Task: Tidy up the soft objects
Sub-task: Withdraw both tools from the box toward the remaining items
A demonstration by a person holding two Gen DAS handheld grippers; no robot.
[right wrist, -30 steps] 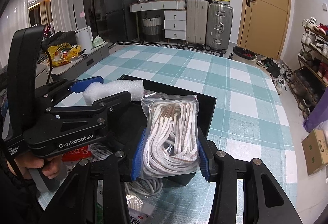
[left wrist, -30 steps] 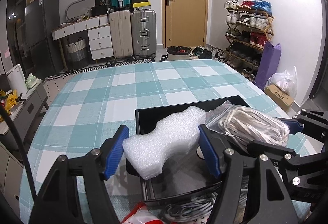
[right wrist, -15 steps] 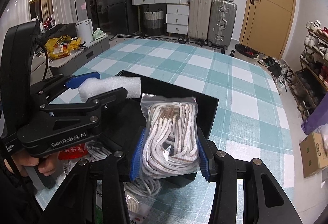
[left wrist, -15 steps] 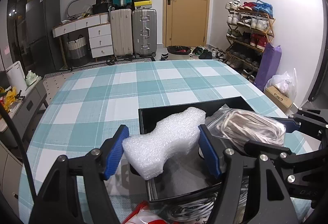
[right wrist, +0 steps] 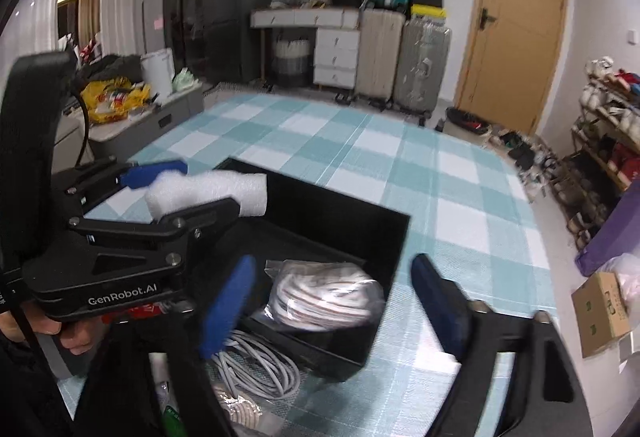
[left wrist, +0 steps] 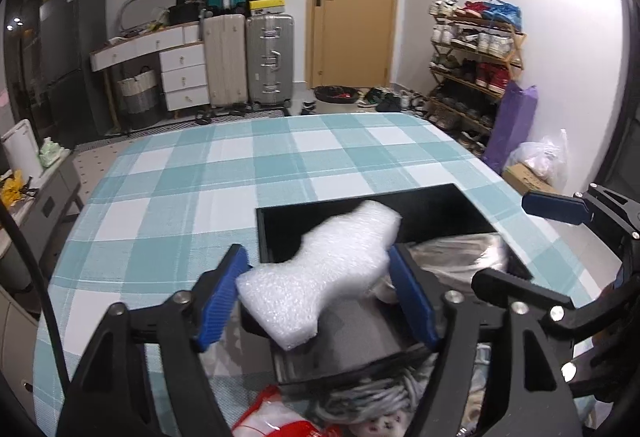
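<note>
Found right gripper with fingers spread wide, just lately opening, and clear bag of white rope lying loose below and between them inside the black box, touching neither blue pad. Noted left gripper also just lately opening, with white foam piece between its fingers, meeting both pads, far end blurred beyond the fingertips over the box. Could not tell whether clamped or merely resting there.
</note>
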